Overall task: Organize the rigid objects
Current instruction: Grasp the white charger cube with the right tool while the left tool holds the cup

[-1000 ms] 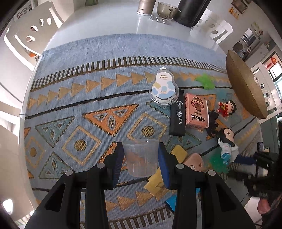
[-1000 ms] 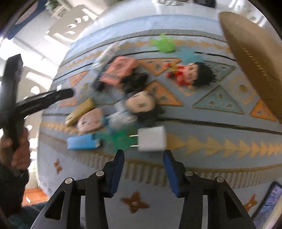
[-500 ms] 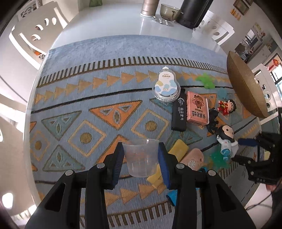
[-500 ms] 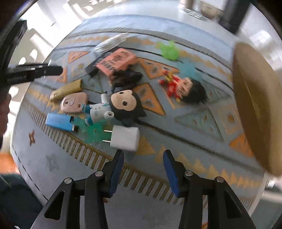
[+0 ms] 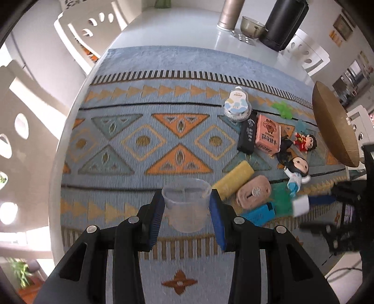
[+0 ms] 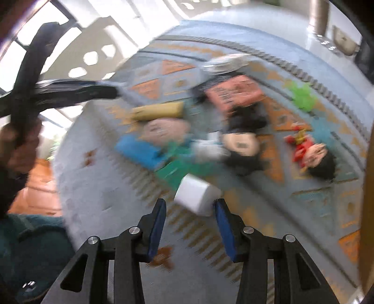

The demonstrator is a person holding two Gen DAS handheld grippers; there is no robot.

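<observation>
My left gripper (image 5: 187, 210) is shut on a clear plastic cup (image 5: 186, 204) and holds it upright above the patterned blue mat (image 5: 140, 140). My right gripper (image 6: 190, 218) is open, its fingers just short of a white charger plug (image 6: 197, 195) that lies on the mat; the view is blurred. The plug also shows in the left wrist view (image 5: 300, 205). Beyond it lie a blue box (image 6: 138, 152), a pink oval case (image 6: 163, 128), a yellow block (image 6: 156, 111), a black-haired doll (image 6: 243, 145) and a red doll (image 6: 311, 154).
A pink box (image 5: 268, 134), a black case (image 5: 247, 135) and a round white-blue pack (image 5: 237, 106) lie at the mat's right. A woven tan basket (image 5: 332, 124) stands at the right edge. A kettle (image 5: 284, 23), a bowl (image 5: 253, 27) and a metal cylinder (image 5: 228, 15) stand at the far table end.
My left gripper has pulled back toward the mat's near edge with the cup. My right gripper has swung and closed in on the white plug, which now sits just ahead of its fingertips.
</observation>
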